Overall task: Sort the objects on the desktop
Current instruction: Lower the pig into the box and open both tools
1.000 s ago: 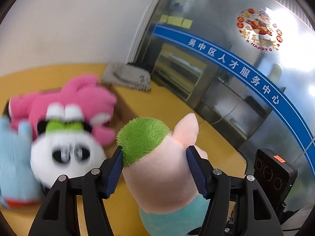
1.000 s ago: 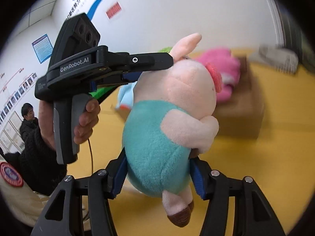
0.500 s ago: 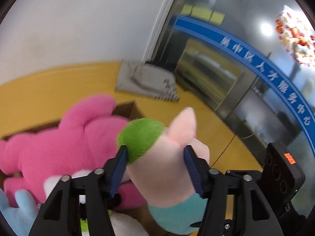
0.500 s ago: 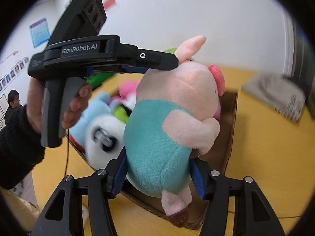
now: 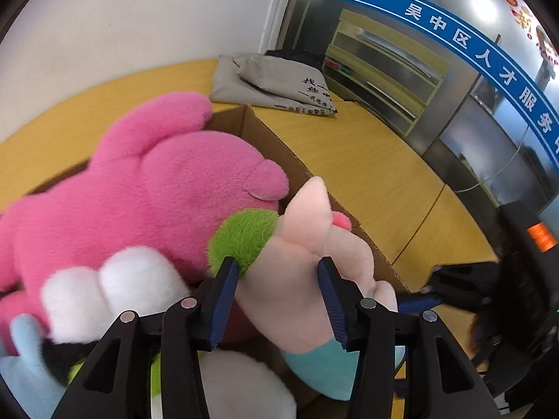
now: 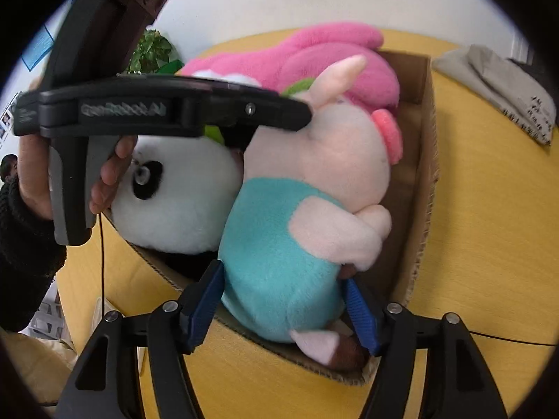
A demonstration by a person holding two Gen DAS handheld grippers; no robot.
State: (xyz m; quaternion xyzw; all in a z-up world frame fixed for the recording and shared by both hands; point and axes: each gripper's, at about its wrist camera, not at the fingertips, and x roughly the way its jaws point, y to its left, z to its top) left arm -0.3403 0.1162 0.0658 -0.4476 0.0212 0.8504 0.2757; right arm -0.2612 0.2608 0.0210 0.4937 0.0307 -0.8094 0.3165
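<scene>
Underneath, yellow tabletop [image 5: 367, 160]; white wall [image 5: 139, 24].

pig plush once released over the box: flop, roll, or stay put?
Pig plush looks soft: its head dents between the left hand-held gripper pads, so it will likely sag. Probably light and unbreakable. Wedged against the panda plush in the cardboard box, rolling seems unlikely.

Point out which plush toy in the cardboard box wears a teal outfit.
The pale pink plush pig, held upright at the box's right end; the bright pink plush and white panda plush show no teal.
</scene>
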